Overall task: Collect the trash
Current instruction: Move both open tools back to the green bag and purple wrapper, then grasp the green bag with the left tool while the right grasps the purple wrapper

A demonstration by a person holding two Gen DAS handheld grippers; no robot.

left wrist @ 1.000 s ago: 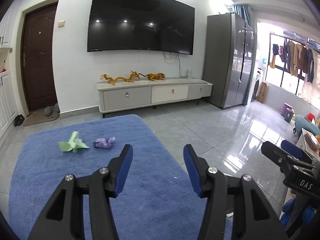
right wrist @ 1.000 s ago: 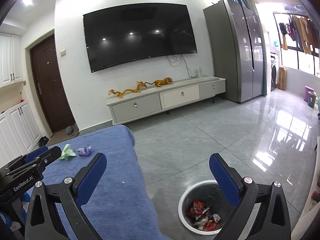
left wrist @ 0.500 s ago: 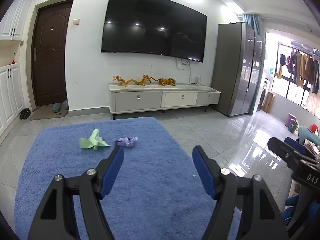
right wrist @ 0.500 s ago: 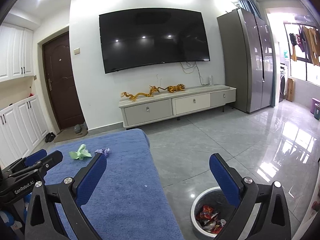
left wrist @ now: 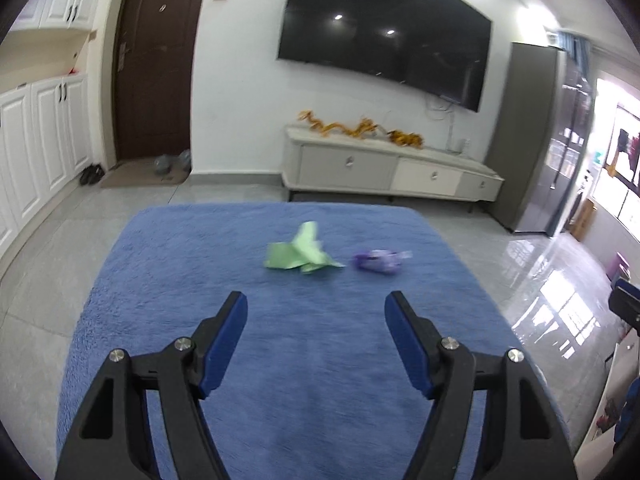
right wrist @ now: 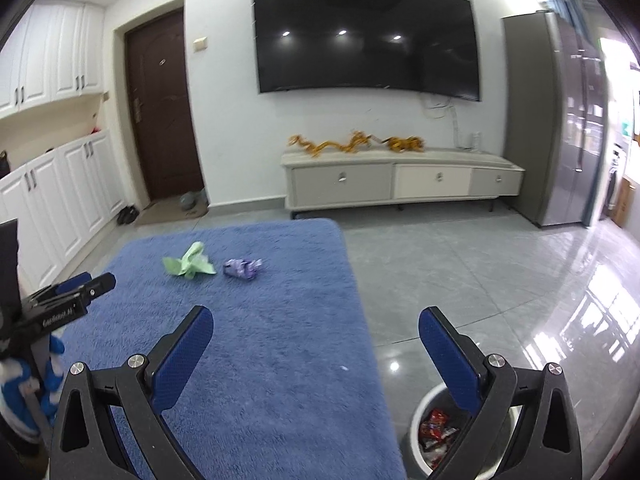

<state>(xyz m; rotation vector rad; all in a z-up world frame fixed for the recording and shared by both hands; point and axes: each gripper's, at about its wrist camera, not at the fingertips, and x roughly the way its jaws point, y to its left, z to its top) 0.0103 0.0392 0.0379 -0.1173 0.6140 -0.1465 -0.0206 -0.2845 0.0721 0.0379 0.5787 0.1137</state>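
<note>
Fingers of the left hand-held gripper (left wrist: 316,308) and right hand-held gripper (right wrist: 316,322) stand wide apart, empty, above the blue rug (left wrist: 280,344).

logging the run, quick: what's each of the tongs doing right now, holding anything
Left tongs: open, holding nothing, over the blue rug.
Right tongs: open wide, holding nothing.

Room bright on my feeds; ceiling spots glint on wall-mounted black TV screen (right wrist: 366,36), daylight glares off glossy grey floor tiles (right wrist: 500,272); motion blur, fisheye-bent edges
</note>
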